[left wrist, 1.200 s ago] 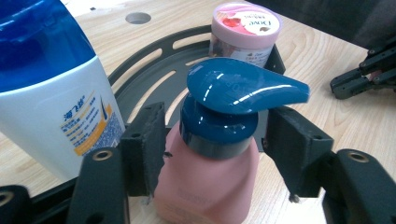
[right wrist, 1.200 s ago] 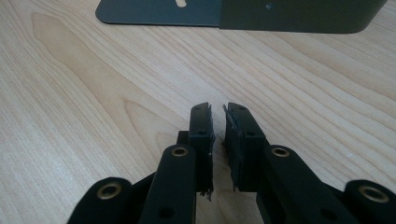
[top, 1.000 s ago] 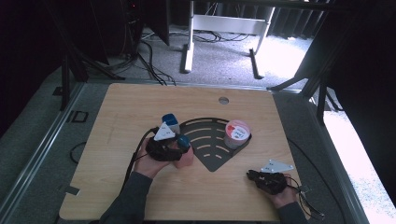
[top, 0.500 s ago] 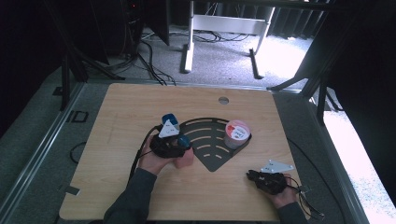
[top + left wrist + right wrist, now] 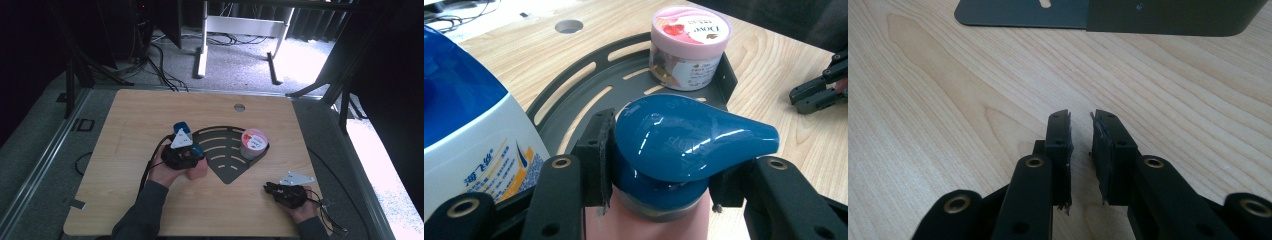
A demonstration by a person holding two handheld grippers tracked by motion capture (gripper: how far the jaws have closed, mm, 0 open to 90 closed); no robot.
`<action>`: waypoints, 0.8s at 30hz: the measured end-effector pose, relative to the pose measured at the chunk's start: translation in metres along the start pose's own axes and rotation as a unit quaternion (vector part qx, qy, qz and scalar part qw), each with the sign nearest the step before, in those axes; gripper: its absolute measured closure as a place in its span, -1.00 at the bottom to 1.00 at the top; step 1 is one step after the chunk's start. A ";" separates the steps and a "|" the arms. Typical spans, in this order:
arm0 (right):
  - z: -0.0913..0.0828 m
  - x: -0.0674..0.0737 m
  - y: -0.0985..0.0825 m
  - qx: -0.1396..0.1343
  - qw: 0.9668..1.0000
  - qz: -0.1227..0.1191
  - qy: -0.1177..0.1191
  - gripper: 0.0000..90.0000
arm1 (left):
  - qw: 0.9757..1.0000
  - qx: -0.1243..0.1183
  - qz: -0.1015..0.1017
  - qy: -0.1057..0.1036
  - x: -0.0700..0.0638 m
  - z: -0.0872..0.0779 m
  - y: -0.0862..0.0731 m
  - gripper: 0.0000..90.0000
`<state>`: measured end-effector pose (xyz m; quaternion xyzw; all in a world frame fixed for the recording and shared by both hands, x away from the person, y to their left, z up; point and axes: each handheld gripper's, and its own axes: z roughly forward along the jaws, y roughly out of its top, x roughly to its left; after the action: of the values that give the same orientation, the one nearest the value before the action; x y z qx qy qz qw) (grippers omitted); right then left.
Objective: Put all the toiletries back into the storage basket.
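A: Pump bottle (image 5: 659, 200), pink body, teal pump head. Stands on the wooden table (image 5: 125, 130) just off the left edge of the black fan-shaped tray (image 5: 227, 165), near the person's side.

B: Left gripper (image 5: 664, 175)?

A: Jaws astride the teal collar under the pump head. They have just been closing, the bottle between them. Left pad (image 5: 599, 150) lies against the collar; the right one looks to touch it too. I read that as a grip on the bottle's neck.

B: Anything beside it?

A: White-and-blue bottle (image 5: 469, 115), just to the left in the left gripper view, close against the gripper. Pink-lidded jar (image 5: 689, 45) stands upright in the tray's far right corner, against its raised wall, well apart from the pump bottle.

B: Right gripper (image 5: 1080, 132)?

A: Low over bare wood near the table's front right corner, hand wrapped round it in the high view. Pads nearly together, a narrow gap, nothing between them. Tray edge lies ahead of it, apart.
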<state>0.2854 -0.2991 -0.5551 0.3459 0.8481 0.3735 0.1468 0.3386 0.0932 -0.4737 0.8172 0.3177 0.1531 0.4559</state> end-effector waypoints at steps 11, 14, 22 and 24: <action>0.000 0.000 0.000 0.000 1.000 0.000 0.002 0.72 | 1.000 0.013 0.001 -0.001 0.001 -0.002 0.002 0.17; 0.000 0.000 0.000 0.000 1.000 0.001 0.002 0.72 | 1.000 0.012 -0.004 -0.004 0.000 -0.002 0.003 0.17; 0.000 -0.001 0.000 -0.002 1.000 0.001 0.003 0.72 | 1.000 0.006 0.001 -0.008 -0.004 -0.010 0.014 0.17; 0.000 -0.001 0.000 -0.001 1.000 0.002 0.003 0.72 | 1.000 0.005 0.001 -0.009 -0.005 -0.012 0.017 0.17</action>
<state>0.2859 -0.2998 -0.5553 0.3462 0.8473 0.3760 0.1444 0.3348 0.0905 -0.4525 0.8210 0.3133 0.1443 0.4550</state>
